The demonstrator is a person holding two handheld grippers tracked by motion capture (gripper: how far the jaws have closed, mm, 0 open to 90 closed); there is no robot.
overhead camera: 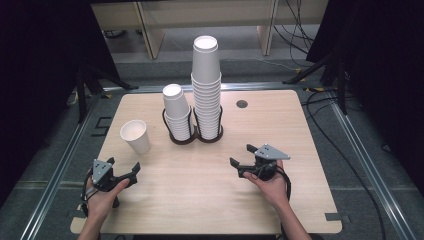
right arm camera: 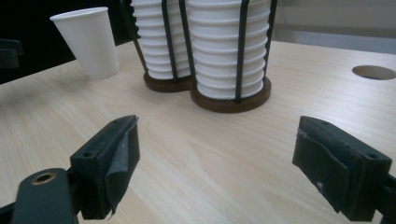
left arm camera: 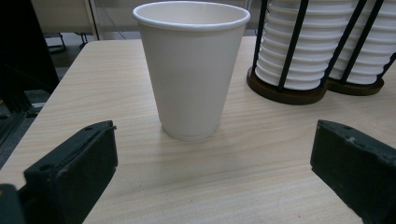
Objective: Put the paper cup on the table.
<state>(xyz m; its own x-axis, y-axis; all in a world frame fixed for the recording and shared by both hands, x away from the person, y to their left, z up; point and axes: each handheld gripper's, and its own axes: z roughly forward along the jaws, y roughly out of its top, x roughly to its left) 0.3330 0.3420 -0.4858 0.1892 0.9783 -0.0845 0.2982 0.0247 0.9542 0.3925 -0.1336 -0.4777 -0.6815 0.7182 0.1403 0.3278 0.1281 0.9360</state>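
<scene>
- The high view looks forward and down from above the counter's [overhead camera: 210,200] near edge, taking in the whole top.
- The left gripper view sits low by the near left corner, close to a single paper cup [left arm camera: 191,70], facing the far edge.
- The right gripper view sits low near the right edge, facing the far left corner.
- All three share the cup and the cup rack [right arm camera: 210,100].

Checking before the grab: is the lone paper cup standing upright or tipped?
Upright. The single cup rests on its base on the table, mouth up, apart from the left gripper.
</scene>
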